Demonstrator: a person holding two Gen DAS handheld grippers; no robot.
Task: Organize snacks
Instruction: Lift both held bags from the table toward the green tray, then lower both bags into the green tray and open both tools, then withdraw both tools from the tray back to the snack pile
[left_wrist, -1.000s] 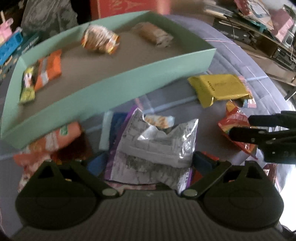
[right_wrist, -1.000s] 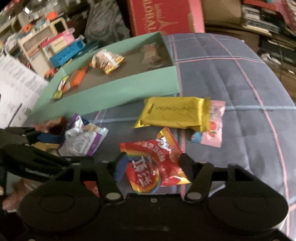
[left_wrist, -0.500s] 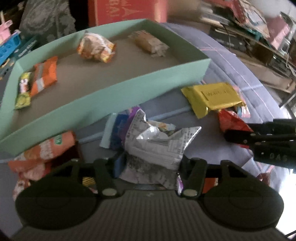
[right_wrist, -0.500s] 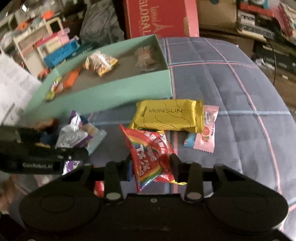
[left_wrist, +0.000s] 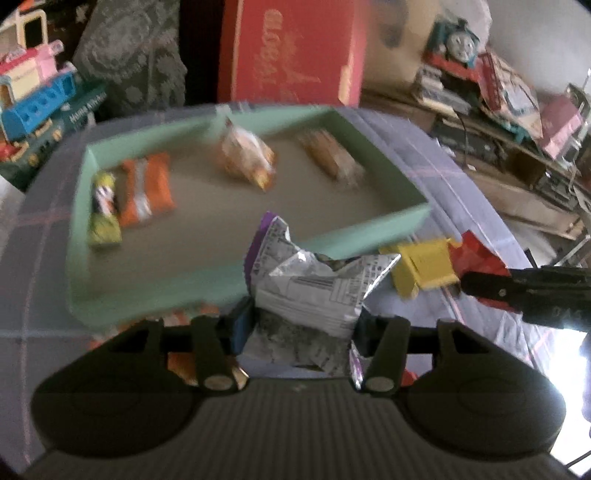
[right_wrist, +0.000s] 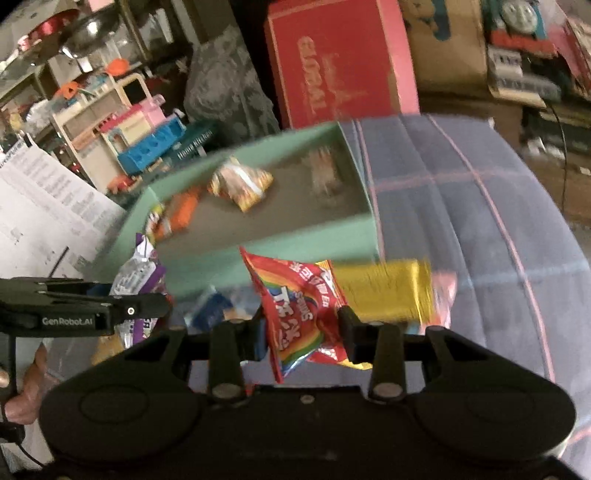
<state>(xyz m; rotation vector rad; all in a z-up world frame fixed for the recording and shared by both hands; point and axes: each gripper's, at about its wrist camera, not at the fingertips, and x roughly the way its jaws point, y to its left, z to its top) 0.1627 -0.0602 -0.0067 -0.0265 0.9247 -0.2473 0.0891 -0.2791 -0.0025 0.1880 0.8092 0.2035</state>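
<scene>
Item one: left gripper (left_wrist: 301, 325), fingers narrowed and clamped on a crumpled silver-and-purple snack bag (left_wrist: 314, 295), which stood up between the pads, clear of the checked cloth (left_wrist: 22, 280).

Item two: right gripper (right_wrist: 301, 332), fingers narrowed on a red rainbow-print snack packet (right_wrist: 299, 310), pinched at its lower half, the upper half fanning beyond the fingertips.

Item three: green tray (left_wrist: 155, 291), beyond both pairs of fingers, holding four snacks; bare floor showed between them.

Item four: yellow packet (right_wrist: 384, 295), just beyond the right fingertips, on the cloth.

Handling advice, as judged: keep both grips firm, carry each packet over the near wall, and release above bare tray floor, not onto packed snacks.
</scene>
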